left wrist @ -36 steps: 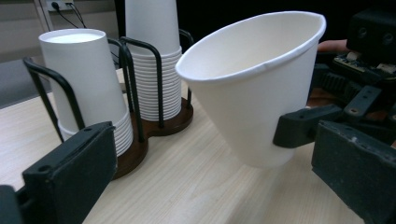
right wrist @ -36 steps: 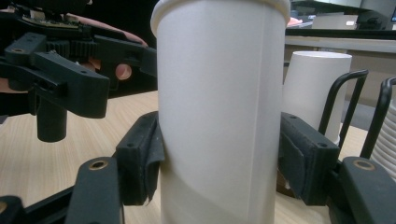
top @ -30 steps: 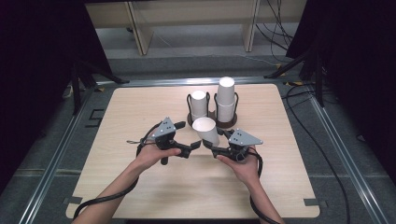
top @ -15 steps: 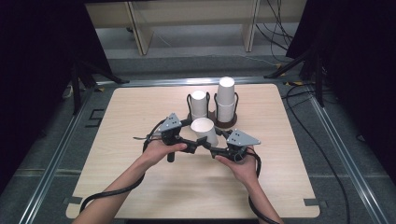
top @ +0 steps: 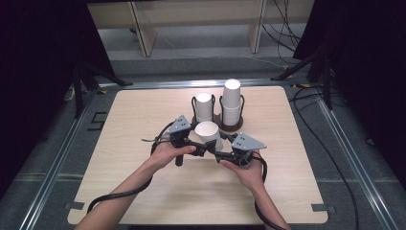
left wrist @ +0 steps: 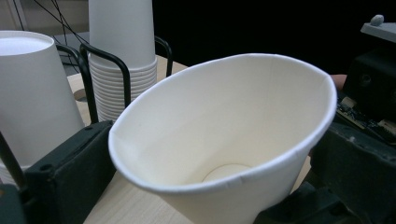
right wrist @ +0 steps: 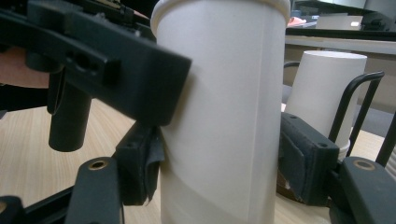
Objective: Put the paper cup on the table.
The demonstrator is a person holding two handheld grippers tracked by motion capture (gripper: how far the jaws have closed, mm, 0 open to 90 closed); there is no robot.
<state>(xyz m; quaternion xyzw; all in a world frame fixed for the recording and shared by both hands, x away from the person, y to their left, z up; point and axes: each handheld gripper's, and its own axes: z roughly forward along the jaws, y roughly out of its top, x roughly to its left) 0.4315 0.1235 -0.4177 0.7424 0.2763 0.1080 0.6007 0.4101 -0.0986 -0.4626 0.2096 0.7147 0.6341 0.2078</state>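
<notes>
A white paper cup stands upright, mouth up, near the middle of the wooden table. My right gripper comes in from the right and is shut on the cup's lower wall; its two pads press either side of the cup. My left gripper reaches in from the left, its jaws closed against the cup near the rim. In the left gripper view that rim looks squeezed to an oval between the left gripper jaws.
Just behind the held cup stands a black wire rack. It holds a short stack of cups and a taller stack. Cables trail from both grippers toward the near table edge. Metal rails run along the table sides.
The left gripper has slid right and its jaws now sit against the cup. The right gripper and the cup have stayed in place.
</notes>
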